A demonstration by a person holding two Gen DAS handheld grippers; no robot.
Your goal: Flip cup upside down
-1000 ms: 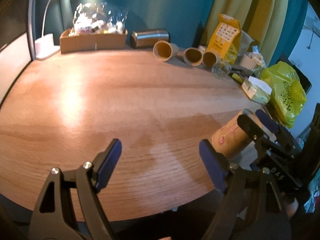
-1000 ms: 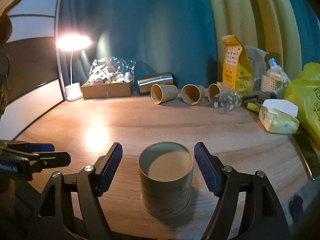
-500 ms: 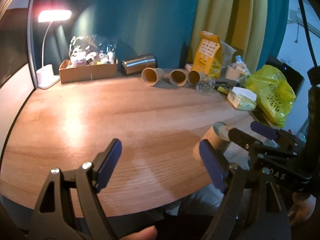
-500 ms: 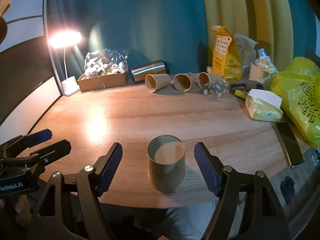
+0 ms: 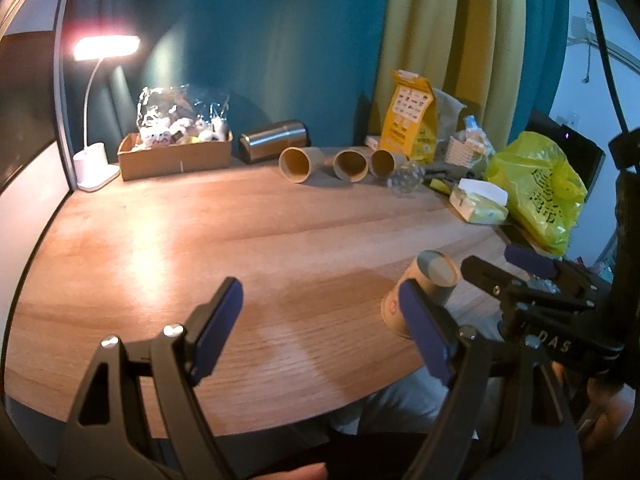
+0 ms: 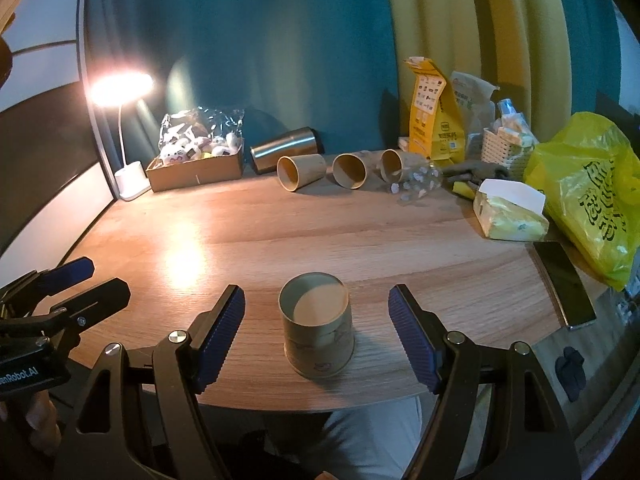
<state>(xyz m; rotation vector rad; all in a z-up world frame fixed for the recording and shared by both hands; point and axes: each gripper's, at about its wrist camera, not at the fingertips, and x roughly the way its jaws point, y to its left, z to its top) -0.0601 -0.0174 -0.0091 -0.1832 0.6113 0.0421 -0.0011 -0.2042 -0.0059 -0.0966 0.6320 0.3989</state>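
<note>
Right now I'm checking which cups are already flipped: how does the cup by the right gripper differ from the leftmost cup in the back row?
The near cup stands upside down, base up and rim on the table; the leftmost back cup lies on its side, mouth facing the camera. The near cup sits alone between the open fingers of the right gripper; the back cup lies beside two other tipped cups. Both look like the same tan paper cup.

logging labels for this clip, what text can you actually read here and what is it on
"DAS" on the right tool's body.
"nRobot.AI", cut off at the frame edge, on the left tool's body.
Large dark characters on the yellow bag: too distorted to read.
Print on the orange pouch: too small to read.
Red mark on the cup: blurred.
</note>
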